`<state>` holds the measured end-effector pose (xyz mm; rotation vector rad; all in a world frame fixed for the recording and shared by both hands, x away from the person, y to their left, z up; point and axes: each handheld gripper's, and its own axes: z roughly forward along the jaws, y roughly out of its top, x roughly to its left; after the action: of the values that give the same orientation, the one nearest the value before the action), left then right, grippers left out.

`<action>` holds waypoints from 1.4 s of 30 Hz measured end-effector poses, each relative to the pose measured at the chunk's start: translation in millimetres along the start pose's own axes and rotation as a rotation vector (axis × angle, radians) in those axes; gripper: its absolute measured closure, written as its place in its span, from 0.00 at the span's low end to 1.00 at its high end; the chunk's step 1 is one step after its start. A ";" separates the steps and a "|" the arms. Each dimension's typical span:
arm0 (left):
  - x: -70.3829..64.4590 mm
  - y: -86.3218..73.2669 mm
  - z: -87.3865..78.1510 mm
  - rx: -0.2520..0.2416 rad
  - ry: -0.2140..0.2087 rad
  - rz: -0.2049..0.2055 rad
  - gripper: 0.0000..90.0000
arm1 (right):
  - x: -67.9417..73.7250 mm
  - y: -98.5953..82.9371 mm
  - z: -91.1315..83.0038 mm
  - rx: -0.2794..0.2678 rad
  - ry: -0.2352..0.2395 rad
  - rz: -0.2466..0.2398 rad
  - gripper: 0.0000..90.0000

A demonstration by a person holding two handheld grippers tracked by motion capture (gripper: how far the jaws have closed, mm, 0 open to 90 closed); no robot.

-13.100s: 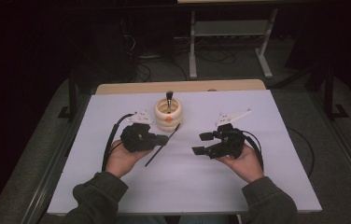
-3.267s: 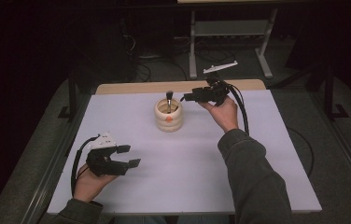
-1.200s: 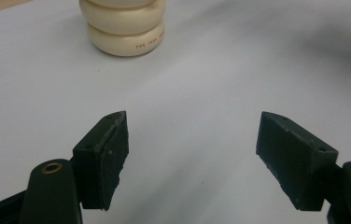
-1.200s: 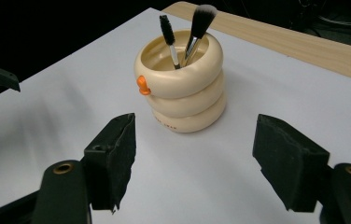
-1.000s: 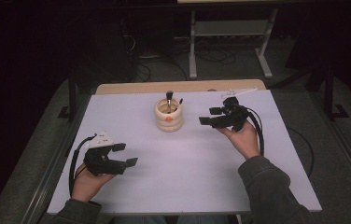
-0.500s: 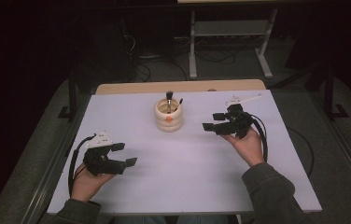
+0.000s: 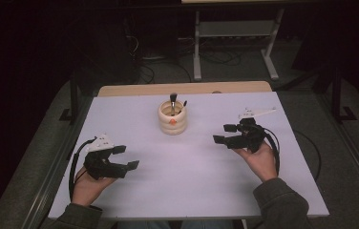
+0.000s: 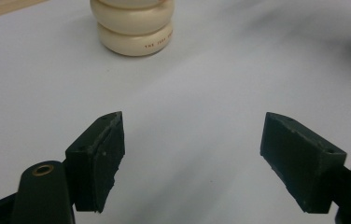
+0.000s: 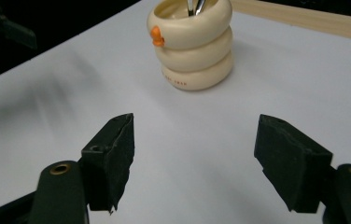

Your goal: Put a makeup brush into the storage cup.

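Both the left gripper (image 7: 125, 157) and right gripper (image 7: 225, 134), held spread and empty beside the brush-filled ribbed cream holder (image 7: 173, 117), could topple it if swung inward carelessly.

The table (image 7: 182, 191) has a plain white top with a pale wood strip along its far edge. The ringed pot (image 7: 173, 118) is cream, with a small orange spot on its side. Both grippers are black, the left gripper (image 7: 122, 158) and right gripper (image 7: 225, 133), each topped with a white plate. The sleeves (image 7: 282, 205) are olive green.
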<state>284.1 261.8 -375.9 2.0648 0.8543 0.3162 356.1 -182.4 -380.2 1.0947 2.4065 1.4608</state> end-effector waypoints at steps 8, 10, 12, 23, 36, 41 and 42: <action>-1.3 -0.6 1.8 0.003 -0.001 0.004 0.23 | 1.8 -14.2 -11.4 0.006 -0.031 -0.014 0.27; -2.0 -0.6 2.2 0.007 -0.003 0.004 0.23 | 3.1 -16.2 -13.4 0.014 -0.039 -0.014 0.27; -2.4 -0.5 2.2 0.004 -0.004 0.003 0.22 | 3.9 -18.6 -14.8 0.010 -0.041 -0.025 0.27; -2.9 -1.1 1.7 -0.003 -0.011 0.006 0.22 | 6.9 -34.1 -20.7 0.027 -0.064 -0.023 0.23; -9.2 -8.7 6.6 0.012 -0.018 0.005 0.21 | 9.0 -49.4 -31.2 0.005 -0.096 -0.003 0.18; -11.7 -16.2 5.6 0.014 -0.015 0.005 0.21 | 9.2 -57.6 -34.1 0.003 -0.105 0.009 0.16; -12.2 -17.5 5.1 0.013 -0.015 0.001 0.21 | 9.2 -57.6 -34.1 0.003 -0.105 0.009 0.16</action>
<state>269.7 257.4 -391.9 2.0776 0.8481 0.2954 304.4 -216.9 -406.7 1.1541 2.3367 1.3665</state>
